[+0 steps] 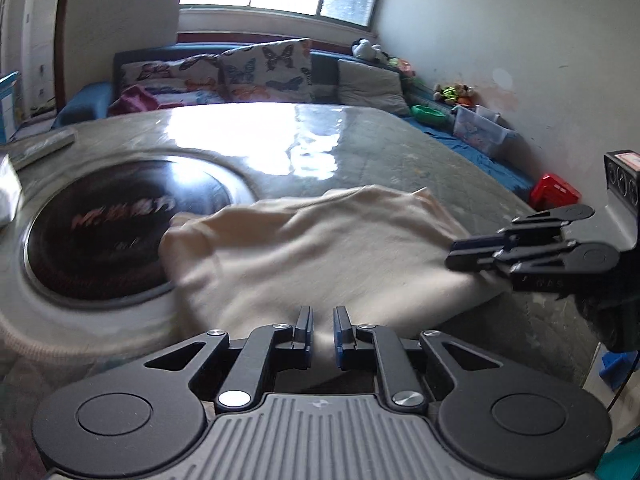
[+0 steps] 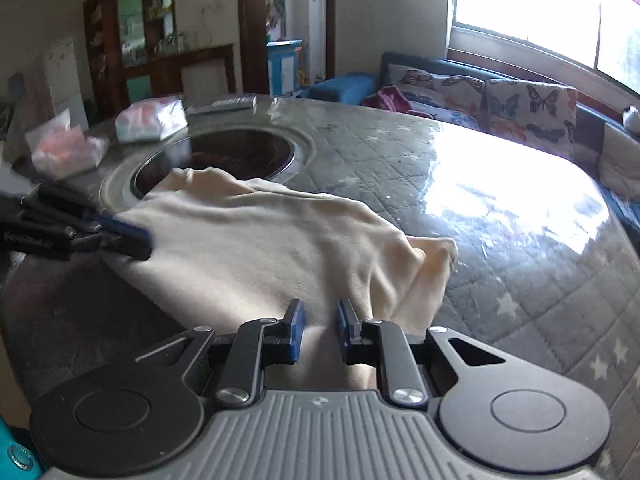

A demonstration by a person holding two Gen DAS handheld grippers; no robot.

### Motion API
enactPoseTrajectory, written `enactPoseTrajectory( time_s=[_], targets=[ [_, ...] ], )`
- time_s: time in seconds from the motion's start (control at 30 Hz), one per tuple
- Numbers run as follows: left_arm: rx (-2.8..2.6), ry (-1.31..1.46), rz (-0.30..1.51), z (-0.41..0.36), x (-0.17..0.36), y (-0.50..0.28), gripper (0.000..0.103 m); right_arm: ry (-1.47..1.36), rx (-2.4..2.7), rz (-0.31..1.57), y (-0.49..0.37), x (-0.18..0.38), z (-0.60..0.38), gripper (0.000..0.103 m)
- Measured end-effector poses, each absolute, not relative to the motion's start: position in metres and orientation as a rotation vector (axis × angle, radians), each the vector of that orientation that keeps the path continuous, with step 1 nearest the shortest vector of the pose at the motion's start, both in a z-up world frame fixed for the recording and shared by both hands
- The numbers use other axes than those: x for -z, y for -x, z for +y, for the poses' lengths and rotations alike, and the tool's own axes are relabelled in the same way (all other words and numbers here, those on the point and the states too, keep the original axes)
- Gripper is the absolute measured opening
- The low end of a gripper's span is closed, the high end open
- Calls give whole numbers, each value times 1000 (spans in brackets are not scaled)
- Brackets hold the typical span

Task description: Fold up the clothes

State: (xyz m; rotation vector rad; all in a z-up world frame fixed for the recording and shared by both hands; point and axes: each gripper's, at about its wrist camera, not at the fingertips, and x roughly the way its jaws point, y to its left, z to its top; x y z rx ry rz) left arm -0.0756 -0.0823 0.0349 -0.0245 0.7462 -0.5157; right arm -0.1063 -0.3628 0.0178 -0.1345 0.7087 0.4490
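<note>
A cream cloth (image 1: 300,252) (image 2: 260,248) lies rumpled on the grey quilted table (image 1: 400,152) (image 2: 500,280), its far edge lapping over a round dark hotplate (image 1: 112,232) (image 2: 216,156). My left gripper (image 1: 322,316) is shut on the cloth's near edge, fabric running between its pads. In the right wrist view the left gripper (image 2: 146,244) comes in from the left at the cloth's side. My right gripper (image 2: 320,312) is shut on another part of the near edge, with a fold hanging beside it. The left wrist view shows the right gripper (image 1: 454,252) at the cloth's right corner.
Two plastic bags (image 2: 152,120) (image 2: 64,148) and a flat grey box (image 2: 222,106) sit past the hotplate. A sofa with butterfly cushions (image 1: 264,68) runs behind the table under the window. A red basket (image 1: 554,192) stands on the floor at the right.
</note>
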Motion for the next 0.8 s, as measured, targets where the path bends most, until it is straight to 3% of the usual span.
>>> enactPoseTrajectory(
  time_s=[0.8],
  targets=[
    [463,76,714,-56,-49,83,12,186,-518,678,117,-24,-343,20]
  ],
)
